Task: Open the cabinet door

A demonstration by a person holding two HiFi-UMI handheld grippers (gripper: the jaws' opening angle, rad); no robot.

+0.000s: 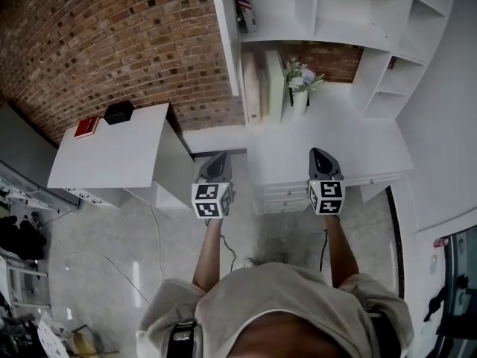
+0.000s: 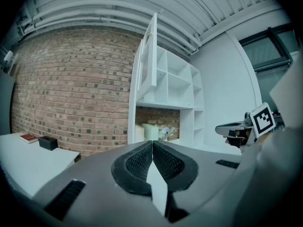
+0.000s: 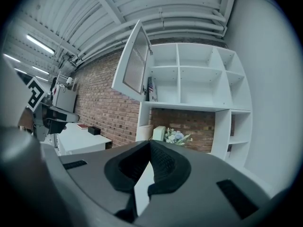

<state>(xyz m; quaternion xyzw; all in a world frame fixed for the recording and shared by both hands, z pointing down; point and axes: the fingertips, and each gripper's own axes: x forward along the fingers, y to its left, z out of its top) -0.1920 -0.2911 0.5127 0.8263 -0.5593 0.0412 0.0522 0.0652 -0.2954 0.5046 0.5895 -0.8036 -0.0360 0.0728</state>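
The white wall cabinet has open shelves, and its door stands swung out to the left, edge-on in the head view. The same door shows in the left gripper view, and the right gripper view shows its slatted panel angled outward. My left gripper is in front of the desk's left end, jaws shut and empty, pads meeting. My right gripper is over the desk front, also shut and empty. Neither touches the door.
Under the cabinet a white desk carries a vase of flowers and upright white boxes, with drawers below. At the left is a white side table with a red book and a black box. Cables lie on the floor.
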